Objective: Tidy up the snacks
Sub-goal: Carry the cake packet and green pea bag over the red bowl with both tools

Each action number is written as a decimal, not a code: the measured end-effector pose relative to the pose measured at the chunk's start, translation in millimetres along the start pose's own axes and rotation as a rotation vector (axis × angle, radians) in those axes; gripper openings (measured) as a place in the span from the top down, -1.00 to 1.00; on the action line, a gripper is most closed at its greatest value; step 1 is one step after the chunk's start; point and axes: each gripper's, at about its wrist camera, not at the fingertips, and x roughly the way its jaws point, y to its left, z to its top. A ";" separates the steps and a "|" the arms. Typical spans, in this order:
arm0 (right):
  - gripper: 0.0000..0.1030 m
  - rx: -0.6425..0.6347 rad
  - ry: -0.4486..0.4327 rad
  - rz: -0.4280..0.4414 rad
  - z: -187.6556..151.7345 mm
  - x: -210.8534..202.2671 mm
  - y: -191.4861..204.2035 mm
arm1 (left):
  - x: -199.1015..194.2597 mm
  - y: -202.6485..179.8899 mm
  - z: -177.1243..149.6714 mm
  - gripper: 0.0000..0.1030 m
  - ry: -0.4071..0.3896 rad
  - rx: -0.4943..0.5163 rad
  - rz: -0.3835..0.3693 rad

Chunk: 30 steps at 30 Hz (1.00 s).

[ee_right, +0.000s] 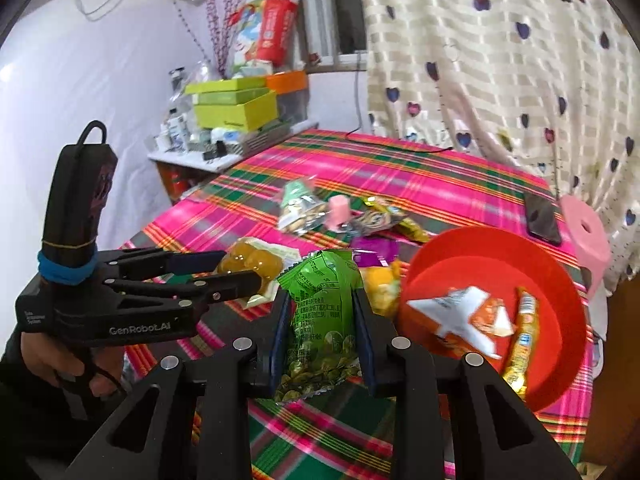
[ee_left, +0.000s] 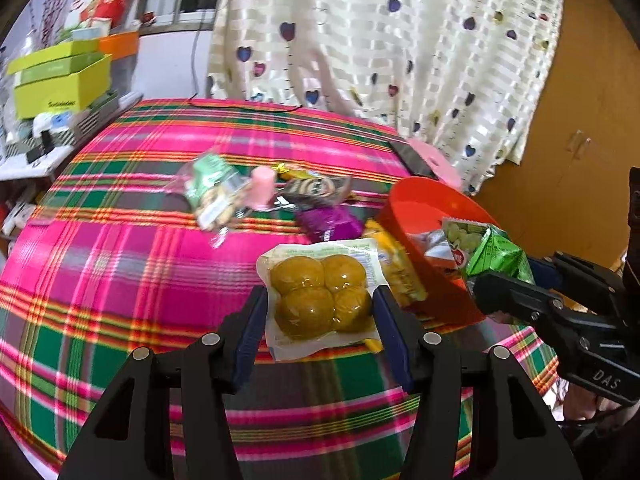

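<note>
My left gripper (ee_left: 320, 294) is shut on a clear vacuum pack of yellow round pieces (ee_left: 320, 300), its blue pads pressing both side edges above the plaid cloth. The right wrist view shows that left gripper (ee_right: 240, 270) at the left, a hand around its handle, with the yellow pack (ee_right: 252, 262) at its tips. My right gripper (ee_right: 320, 298) is shut on a green bag of peas (ee_right: 320, 312). In the left wrist view the right gripper (ee_left: 508, 280) carries the green bag (ee_left: 492, 252) by the near rim of a red bowl (ee_left: 420, 208).
The red bowl (ee_right: 500, 248) holds a white and orange packet (ee_right: 464, 316) and a yellow stick pack (ee_right: 520, 340). Several loose snacks lie mid-cloth: a green-white bag (ee_left: 212, 188), a pink piece (ee_left: 262, 186), a purple packet (ee_left: 328, 222). A phone (ee_left: 412, 158) and pink stool (ee_left: 436, 160) lie behind.
</note>
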 end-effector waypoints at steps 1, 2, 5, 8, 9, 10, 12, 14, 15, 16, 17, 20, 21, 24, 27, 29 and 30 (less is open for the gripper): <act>0.46 0.009 -0.006 -0.010 -0.3 -3.2 -5.0 | 1.0 -3.7 1.5 -0.06 0.000 0.006 -0.005; 0.46 0.015 -0.010 -0.018 -0.9 -5.6 -8.1 | 2.3 -7.4 3.5 -0.06 0.000 0.012 -0.010; 0.46 0.039 -0.023 -0.053 -2.4 -12.9 -22.4 | 6.3 -21.3 11.4 -0.06 -0.003 0.040 -0.032; 0.46 0.075 -0.032 -0.089 -5.3 -19.2 -41.2 | 11.6 -35.8 17.9 -0.06 -0.003 0.068 -0.055; 0.46 0.088 -0.032 -0.103 -6.9 -20.6 -47.9 | 13.4 -40.0 19.7 -0.06 -0.001 0.074 -0.061; 0.46 0.102 -0.030 -0.116 -8.6 -21.9 -55.0 | 15.7 -45.3 21.6 -0.06 0.000 0.083 -0.070; 0.46 0.129 -0.027 -0.137 -12.4 -23.6 -67.6 | 20.5 -54.2 25.9 -0.06 0.005 0.102 -0.084; 0.46 0.151 -0.020 -0.152 -16.4 -24.3 -78.3 | 26.9 -64.2 29.0 -0.06 0.017 0.122 -0.102; 0.46 0.160 -0.015 -0.159 -17.9 -23.8 -82.5 | 30.1 -69.0 30.0 -0.06 0.024 0.131 -0.111; 0.46 0.171 -0.011 -0.166 -20.6 -24.1 -88.3 | 33.1 -74.1 30.6 -0.06 0.032 0.142 -0.119; 0.46 0.178 -0.007 -0.170 -22.3 -24.3 -91.8 | 36.4 -79.5 31.0 -0.06 0.040 0.154 -0.127; 0.46 0.198 0.009 -0.185 -26.0 -21.9 -102.7 | 46.4 -96.1 31.7 -0.06 0.072 0.183 -0.166; 0.46 0.205 0.014 -0.189 -27.5 -21.2 -106.2 | 48.6 -99.5 31.6 -0.06 0.080 0.189 -0.176; 0.46 0.221 0.022 -0.197 -31.3 -19.6 -115.6 | 58.9 -113.0 30.5 -0.06 0.108 0.210 -0.199; 0.46 0.234 0.028 -0.203 -33.9 -18.6 -123.7 | 69.7 -121.6 31.0 -0.06 0.140 0.218 -0.220; 0.46 0.245 0.037 -0.210 -36.0 -16.7 -130.2 | 79.5 -125.2 31.4 -0.06 0.167 0.217 -0.228; 0.46 0.252 0.041 -0.211 -36.7 -15.4 -133.5 | 82.6 -125.8 31.8 -0.06 0.172 0.216 -0.229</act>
